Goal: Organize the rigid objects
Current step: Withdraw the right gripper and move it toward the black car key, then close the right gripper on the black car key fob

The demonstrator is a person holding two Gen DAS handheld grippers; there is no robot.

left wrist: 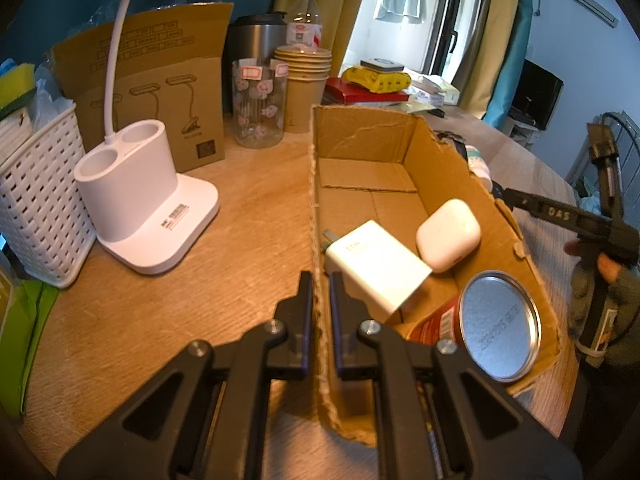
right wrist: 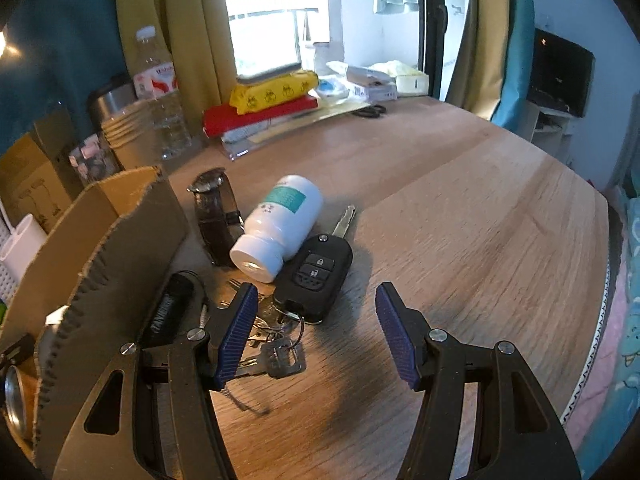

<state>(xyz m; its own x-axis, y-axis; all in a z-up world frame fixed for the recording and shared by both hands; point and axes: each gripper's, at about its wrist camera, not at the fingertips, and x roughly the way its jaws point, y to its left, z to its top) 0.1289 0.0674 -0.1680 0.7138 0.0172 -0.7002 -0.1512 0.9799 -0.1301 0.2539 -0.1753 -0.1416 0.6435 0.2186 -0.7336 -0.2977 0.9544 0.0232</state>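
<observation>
The left gripper point(left wrist: 320, 312) is pinching the cardboard box's point(left wrist: 476, 196) near wall at lower centre, steadying it; inside are lying one white charger point(left wrist: 378, 266), one earbud case point(left wrist: 448, 234) and one tin can point(left wrist: 496, 326); the right gripper point(right wrist: 316, 332), jaws wide and empty, is hovering low in its frame; next it probably needs closing on one car key point(right wrist: 316, 276), one pill bottle point(right wrist: 280, 228), one watch point(right wrist: 214, 216) or one flashlight point(right wrist: 170, 308).
</observation>
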